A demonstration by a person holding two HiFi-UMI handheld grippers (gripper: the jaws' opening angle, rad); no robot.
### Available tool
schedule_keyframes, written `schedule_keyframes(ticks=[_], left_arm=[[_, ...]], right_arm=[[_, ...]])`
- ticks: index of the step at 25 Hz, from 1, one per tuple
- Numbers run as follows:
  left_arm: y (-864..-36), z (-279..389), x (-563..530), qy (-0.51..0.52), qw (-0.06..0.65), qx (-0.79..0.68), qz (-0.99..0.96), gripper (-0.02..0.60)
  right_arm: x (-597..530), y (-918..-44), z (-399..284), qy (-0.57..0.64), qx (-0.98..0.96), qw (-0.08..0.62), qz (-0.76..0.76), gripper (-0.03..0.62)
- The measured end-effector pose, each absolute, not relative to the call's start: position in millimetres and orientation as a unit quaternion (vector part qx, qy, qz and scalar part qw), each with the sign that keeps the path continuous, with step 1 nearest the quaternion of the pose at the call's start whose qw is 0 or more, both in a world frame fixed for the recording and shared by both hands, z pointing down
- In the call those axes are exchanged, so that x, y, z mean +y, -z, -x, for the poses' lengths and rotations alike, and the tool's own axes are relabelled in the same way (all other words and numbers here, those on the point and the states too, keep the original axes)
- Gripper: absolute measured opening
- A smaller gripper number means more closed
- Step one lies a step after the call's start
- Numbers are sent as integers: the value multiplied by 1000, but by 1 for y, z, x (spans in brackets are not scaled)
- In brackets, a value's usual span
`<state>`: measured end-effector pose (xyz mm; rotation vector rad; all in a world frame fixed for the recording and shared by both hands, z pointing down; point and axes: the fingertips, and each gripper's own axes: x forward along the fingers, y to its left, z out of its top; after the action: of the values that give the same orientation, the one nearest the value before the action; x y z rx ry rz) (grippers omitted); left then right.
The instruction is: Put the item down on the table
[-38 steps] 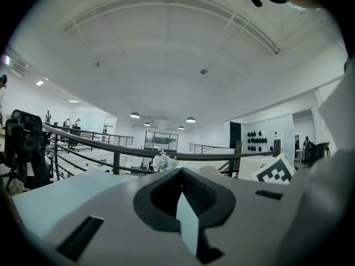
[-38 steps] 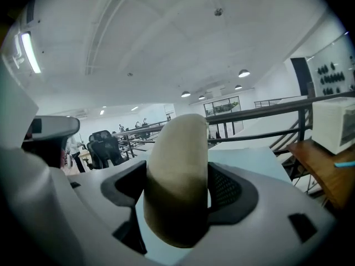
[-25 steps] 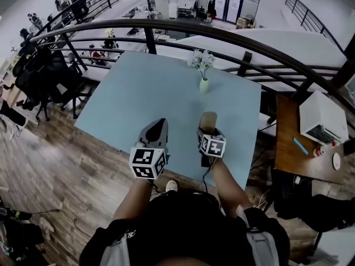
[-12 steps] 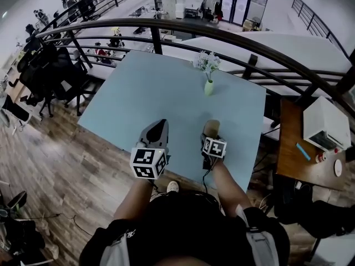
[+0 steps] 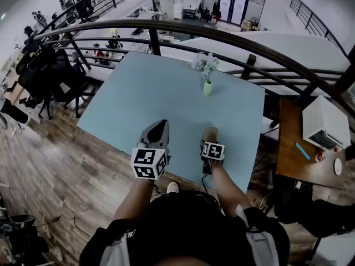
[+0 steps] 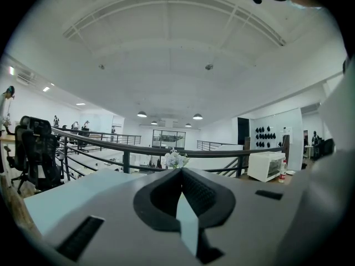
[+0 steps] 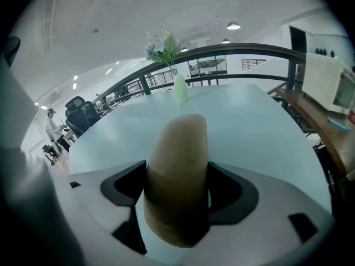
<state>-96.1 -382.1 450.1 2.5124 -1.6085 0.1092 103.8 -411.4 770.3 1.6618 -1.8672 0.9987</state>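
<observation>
Now, the right gripper (image 5: 210, 141) has its fingers clenched on the tan, round-topped item (image 7: 178, 159), low over the pale blue desk (image 5: 161, 93) near its front edge; whether it touches down, I can't tell. The left gripper (image 5: 157, 129) hovers beside it, fingers pressed together on nothing. Danger: release it tilted or short of the surface and it likely topples, perhaps rolling off that near edge.

Left tool (image 5: 160, 124), right tool (image 5: 209, 139) — grey, black-padded, marker-cubed.
</observation>
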Motion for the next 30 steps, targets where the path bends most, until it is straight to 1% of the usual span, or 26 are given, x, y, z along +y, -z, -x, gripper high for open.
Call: schedule_keyframes(ticks=[13, 19, 24, 25, 27, 29, 30], left_arm=[[-450, 89, -386, -36, 81, -527, -845, 14], [-451, 80, -387, -37, 82, -519, -850, 14], [-451, 72, -390, -35, 84, -510, -855, 14], [-451, 69, -391, -35, 84, -508, -857, 14], [-450, 64, -391, -34, 83, -503, -860, 14], [-448, 60, -393, -32, 83, -499, -862, 14], [-448, 59, -395, -31, 83, -497, -863, 14]], right_arm=[[-408, -785, -107, -419, -661, 209, -587, 353], [-414, -770, -119, -386, -662, 186, -615, 353], [-428, -736, -127, -347, -677, 152, -631, 349], [-430, -726, -129, -341, -680, 142, -634, 336], [-435, -704, -133, -322, -684, 118, -644, 288], [-440, -678, -140, -288, -688, 88, -661, 222], [-442, -663, -144, -269, -688, 71, -670, 170]])
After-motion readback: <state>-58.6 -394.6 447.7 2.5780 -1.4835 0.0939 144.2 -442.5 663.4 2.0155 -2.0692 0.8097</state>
